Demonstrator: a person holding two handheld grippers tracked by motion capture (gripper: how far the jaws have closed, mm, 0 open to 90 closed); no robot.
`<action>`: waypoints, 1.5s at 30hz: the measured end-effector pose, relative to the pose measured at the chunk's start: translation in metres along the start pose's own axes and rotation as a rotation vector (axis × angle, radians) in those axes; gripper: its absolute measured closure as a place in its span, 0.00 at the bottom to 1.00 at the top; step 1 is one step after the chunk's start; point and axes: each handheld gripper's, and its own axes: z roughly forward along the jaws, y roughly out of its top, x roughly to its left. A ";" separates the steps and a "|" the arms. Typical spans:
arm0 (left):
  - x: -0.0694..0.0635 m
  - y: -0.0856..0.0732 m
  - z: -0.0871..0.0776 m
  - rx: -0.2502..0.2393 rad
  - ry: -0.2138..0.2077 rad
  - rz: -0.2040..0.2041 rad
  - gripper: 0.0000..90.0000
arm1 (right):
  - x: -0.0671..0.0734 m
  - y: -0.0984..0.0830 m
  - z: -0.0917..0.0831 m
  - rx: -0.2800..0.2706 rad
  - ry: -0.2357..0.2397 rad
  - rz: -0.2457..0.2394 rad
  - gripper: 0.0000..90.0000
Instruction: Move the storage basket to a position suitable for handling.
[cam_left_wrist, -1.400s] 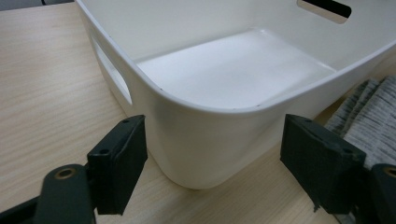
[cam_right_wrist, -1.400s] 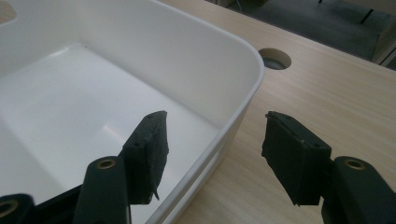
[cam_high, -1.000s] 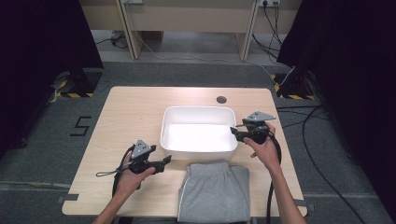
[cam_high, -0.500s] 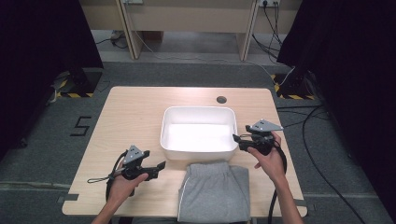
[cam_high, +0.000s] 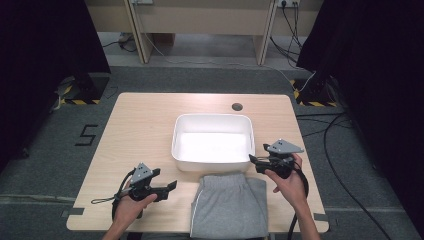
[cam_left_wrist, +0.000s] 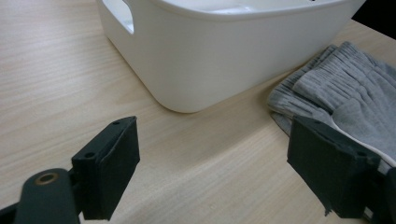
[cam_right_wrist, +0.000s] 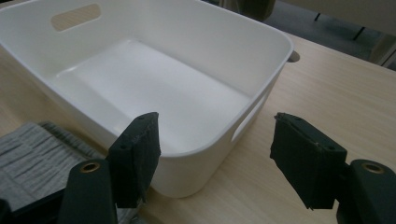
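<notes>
Progress: nothing moved yet, judging by the layout; the bin (cam_high: 213, 142) is empty and the shorts (cam_high: 229, 205) lie folded on the table (cam_high: 140, 125) outside it.
Left to do: likely grasping the shorts and lifting them over the near wall into the bin, all of it still ahead.
Shorts: at the table's near edge, just in front of the bin and about touching its near wall; between the two grippers.
Left gripper (cam_high: 172, 185): jaws wide, holding nothing; low over bare wood, left of the shorts and pointing toward them.
Right gripper (cam_high: 251, 158): jaws wide, holding nothing; at the bin's near right corner, just above the shorts' far right edge.
Bin: white plastic, smooth, slightly glossy; rectangular with rounded corners, a slot handle in each short end.
Shorts fabric: grey knit, soft, with a ribbed gathered waistband (cam_left_wrist: 343, 67) and a thin white stripe along the left edge.
Table: pale wood grain, matte, flat, with a round cable hole (cam_high: 237, 106) beyond the bin.
</notes>
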 end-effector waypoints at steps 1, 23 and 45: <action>-0.001 -0.001 0.000 0.004 -0.002 0.002 0.18 | 0.002 -0.001 -0.001 -0.001 0.007 -0.001 0.36; -0.023 -0.013 -0.021 0.005 -0.050 0.007 0.18 | 0.009 -0.034 -0.026 -0.017 0.034 0.067 0.35; -0.039 -0.036 -0.024 0.065 -0.082 0.009 0.18 | 0.014 -0.058 -0.028 0.016 0.072 0.099 0.28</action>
